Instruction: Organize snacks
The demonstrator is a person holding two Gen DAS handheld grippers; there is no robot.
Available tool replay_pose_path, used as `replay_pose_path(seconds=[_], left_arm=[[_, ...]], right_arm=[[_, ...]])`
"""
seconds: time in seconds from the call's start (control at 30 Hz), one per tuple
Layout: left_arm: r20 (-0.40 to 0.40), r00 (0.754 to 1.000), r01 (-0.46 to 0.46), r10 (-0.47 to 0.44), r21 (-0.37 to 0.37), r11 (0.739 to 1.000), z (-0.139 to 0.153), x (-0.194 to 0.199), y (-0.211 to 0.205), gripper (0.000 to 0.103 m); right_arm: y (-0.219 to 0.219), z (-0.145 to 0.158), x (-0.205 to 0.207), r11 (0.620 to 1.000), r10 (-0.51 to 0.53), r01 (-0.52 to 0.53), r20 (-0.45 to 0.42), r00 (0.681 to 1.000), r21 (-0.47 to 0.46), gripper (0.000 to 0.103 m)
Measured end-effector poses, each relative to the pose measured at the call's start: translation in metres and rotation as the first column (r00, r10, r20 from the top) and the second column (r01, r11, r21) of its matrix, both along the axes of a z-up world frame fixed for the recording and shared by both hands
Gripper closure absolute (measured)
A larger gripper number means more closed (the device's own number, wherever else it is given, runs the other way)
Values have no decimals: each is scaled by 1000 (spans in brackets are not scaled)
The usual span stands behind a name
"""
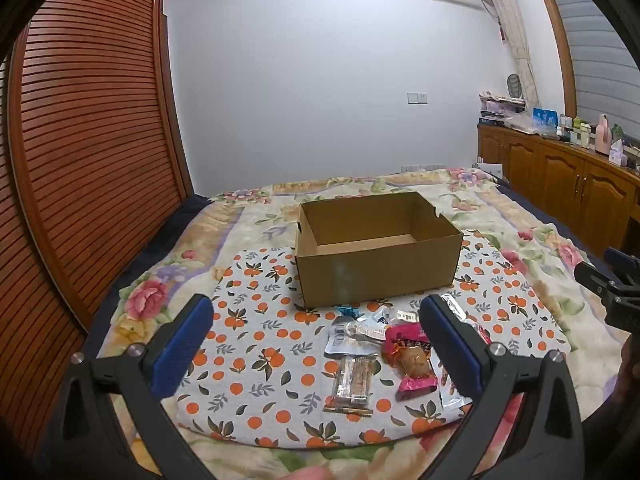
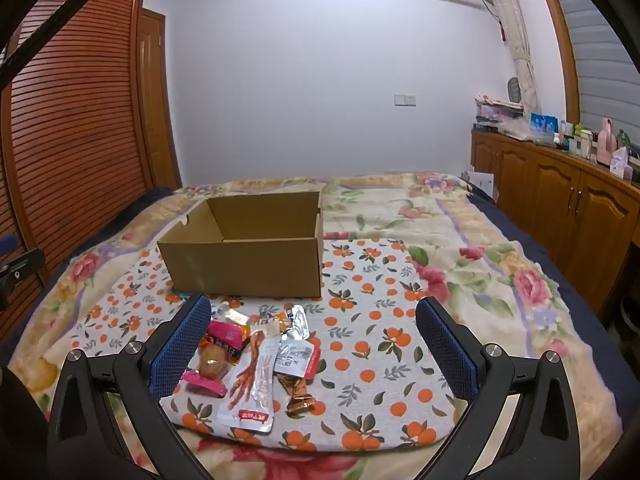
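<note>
An open, empty cardboard box [image 1: 376, 264] [image 2: 244, 264] stands on an orange-print mat [image 1: 256, 344] [image 2: 380, 360] on the bed. In front of it lies a small pile of snack packets: a pink packet [image 1: 412, 360] [image 2: 216, 356], a clear bar packet [image 1: 354, 380], a chicken-foot packet [image 2: 252, 388], a silver packet [image 2: 294, 354]. My left gripper [image 1: 316, 320] is open above the mat, with the pile near its right finger. My right gripper [image 2: 314, 320] is open, with the pile near its left finger. Both are empty.
A floral blanket [image 2: 500, 264] covers the bed. A slatted wooden wardrobe [image 1: 80, 152] runs along the left side. A wooden cabinet [image 2: 560, 200] with clutter on top stands along the right. The right gripper's body shows at the left wrist view's right edge [image 1: 616, 292].
</note>
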State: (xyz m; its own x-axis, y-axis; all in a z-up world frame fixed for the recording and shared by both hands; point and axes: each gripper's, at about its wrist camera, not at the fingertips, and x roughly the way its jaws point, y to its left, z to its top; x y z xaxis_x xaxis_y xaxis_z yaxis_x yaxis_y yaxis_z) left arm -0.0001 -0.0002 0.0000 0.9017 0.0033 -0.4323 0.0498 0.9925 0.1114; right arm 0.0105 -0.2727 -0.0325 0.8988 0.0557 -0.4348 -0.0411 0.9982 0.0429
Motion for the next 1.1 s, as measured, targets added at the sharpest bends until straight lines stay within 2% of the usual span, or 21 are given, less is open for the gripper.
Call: replay_pose_path(seconds=[1.1], left_arm=[[0, 1000, 0, 0, -9, 1000, 0, 0, 0, 0]], right_arm=[[0, 1, -1, 1000, -1, 1, 3, 1000, 4, 0]])
